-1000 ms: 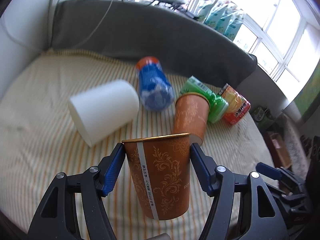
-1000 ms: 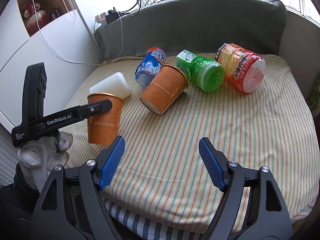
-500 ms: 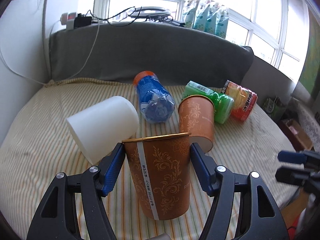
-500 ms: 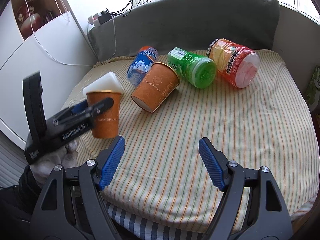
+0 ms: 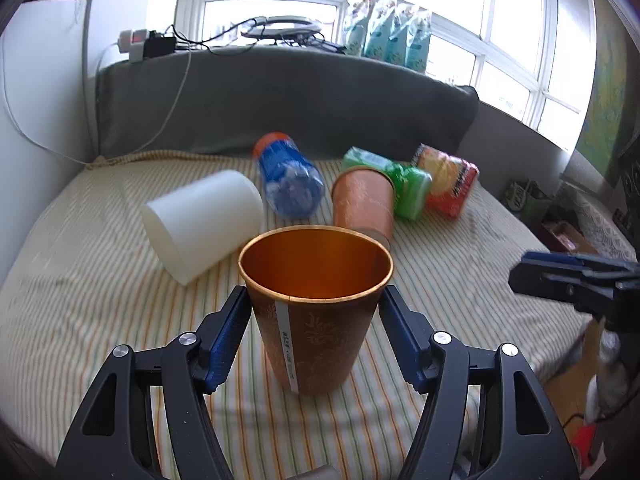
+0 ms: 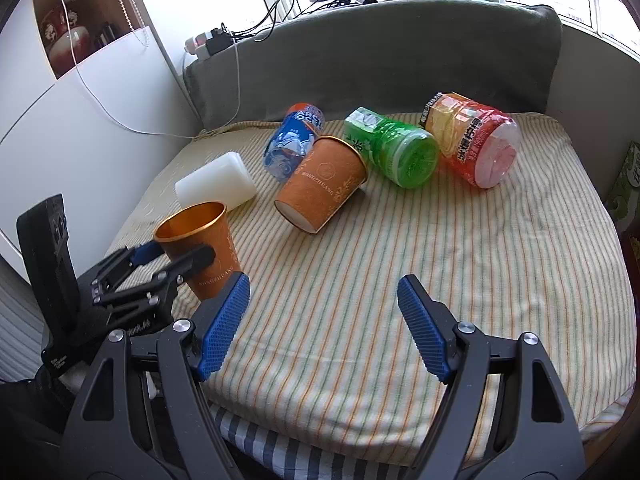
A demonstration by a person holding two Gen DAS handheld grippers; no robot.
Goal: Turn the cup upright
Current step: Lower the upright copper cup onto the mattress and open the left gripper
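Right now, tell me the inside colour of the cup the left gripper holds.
Shiny golden orange inside the cup; left wrist view shows it best.

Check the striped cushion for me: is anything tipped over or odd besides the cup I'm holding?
Yes. A second orange cup lies on its side, rim against the green bottle. The white cup, blue bottle and red bottle also lie flat. Only the cup in the left gripper is mouth up, slightly tilted. Nothing looks spilled.

The striped cushion (image 5: 440, 264) was viewed low and close from its left front corner by the left wrist camera and higher from the front edge by the right, both facing the grey backrest (image 6: 400, 52)
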